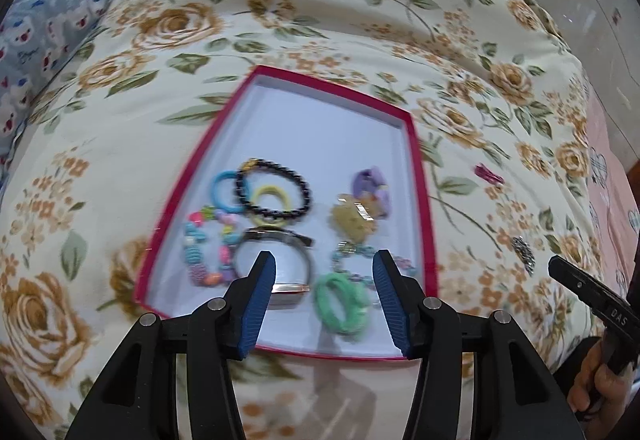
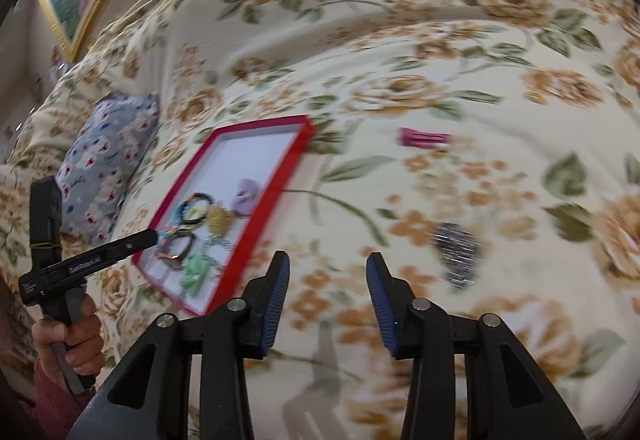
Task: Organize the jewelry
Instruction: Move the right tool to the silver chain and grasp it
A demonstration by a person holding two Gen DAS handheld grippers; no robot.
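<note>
1 red-rimmed white-floored tray (image 1: 416, 167) ahead of left fingers. Inside: 3 bracelets, black-bead (image 1: 276, 187), multicolour-bead (image 1: 204, 244), pale-blue chain (image 1: 352, 254); 3 hair ties, blue, yellow, green (image 1: 342, 302); 1 watch. Beyond right fingers: 1 magenta clip (image 2: 424, 138), 1 silver glitter clip (image 2: 458, 252).

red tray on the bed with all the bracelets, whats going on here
A person is sorting jewelry into a red-rimmed tray on a floral bedspread, holding a claw in each hand. Bracelets, hair ties and clips already lie in the tray, among them a black beaded bracelet and a green hair tie. The left claw hovers open over the tray's near end, holding nothing. The right claw is open over the bedspread, near a silver glittery piece and a pink clip not yet in the tray.
</note>
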